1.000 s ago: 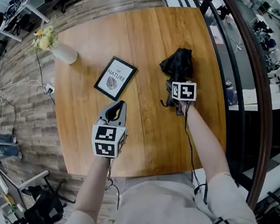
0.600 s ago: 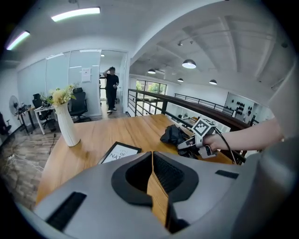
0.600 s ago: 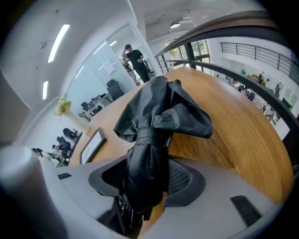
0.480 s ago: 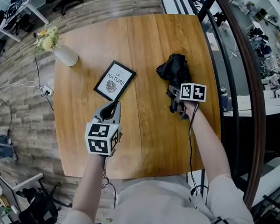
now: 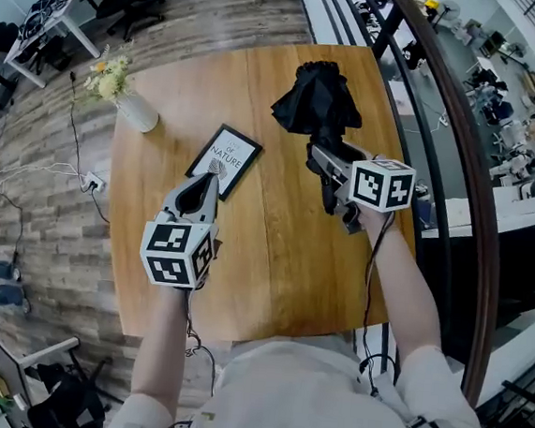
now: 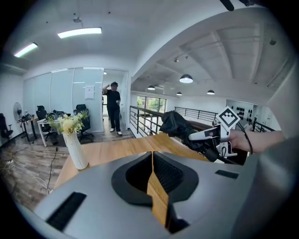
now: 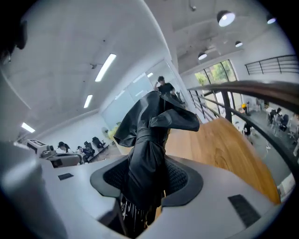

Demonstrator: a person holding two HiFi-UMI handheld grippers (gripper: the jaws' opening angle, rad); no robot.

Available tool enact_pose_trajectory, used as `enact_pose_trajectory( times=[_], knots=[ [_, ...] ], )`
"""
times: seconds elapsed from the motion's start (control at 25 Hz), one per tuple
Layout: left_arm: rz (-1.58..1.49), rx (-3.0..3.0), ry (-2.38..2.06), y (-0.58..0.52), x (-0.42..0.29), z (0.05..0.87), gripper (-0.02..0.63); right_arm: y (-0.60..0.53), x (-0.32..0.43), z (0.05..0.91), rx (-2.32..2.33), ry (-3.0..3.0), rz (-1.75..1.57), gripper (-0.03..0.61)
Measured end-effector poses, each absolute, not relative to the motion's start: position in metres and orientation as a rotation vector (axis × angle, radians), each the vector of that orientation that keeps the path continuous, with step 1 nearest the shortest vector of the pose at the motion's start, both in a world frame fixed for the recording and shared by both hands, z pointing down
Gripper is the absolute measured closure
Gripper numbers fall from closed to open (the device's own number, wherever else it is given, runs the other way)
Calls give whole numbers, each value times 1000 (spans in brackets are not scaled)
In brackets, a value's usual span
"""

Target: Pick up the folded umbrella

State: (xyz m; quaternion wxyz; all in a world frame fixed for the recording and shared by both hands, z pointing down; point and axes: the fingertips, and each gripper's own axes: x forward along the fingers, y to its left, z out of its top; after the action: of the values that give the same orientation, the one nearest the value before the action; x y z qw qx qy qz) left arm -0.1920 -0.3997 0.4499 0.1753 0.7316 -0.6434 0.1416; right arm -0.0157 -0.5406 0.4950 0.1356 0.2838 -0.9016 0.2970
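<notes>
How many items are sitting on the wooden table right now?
2: a white vase of yellow flowers at the far-left corner, and a black-framed picture near the middle. The black folded umbrella is held clear above it.

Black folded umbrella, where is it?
Head view, right side: black folded umbrella held between the right gripper's closing jaws, above the wooden table, right of the black-framed picture.

Left gripper (image 6: 152,158), jaws together and empty, faces a flower vase (image 6: 77,150) and the folded umbrella (image 6: 175,125).
</notes>
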Motion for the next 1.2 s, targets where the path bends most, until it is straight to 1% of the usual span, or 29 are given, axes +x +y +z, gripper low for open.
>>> enact_pose_trajectory(
  times=[0.12, 0.32, 0.56, 0.88, 1.2],
  knots=[
    [354, 2126, -1886, -393, -200, 411, 589, -524, -19, 421, 847, -2758, 712, 353],
    [376, 2251, -2015, -369, -206, 348, 589, -480, -5, 319, 908, -2952, 467, 353],
    [340, 2381, -2095, -330, -202, 287, 589, -420, 14, 243, 1016, -3065, 193, 351],
    [328, 2488, -2115, -279, -187, 254, 589, -343, 24, 209, 1114, -3089, -73, 351],
    [269, 2509, -2108, -250, -189, 254, 589, -300, 25, 226, 1131, -3086, -59, 351]
  ],
)
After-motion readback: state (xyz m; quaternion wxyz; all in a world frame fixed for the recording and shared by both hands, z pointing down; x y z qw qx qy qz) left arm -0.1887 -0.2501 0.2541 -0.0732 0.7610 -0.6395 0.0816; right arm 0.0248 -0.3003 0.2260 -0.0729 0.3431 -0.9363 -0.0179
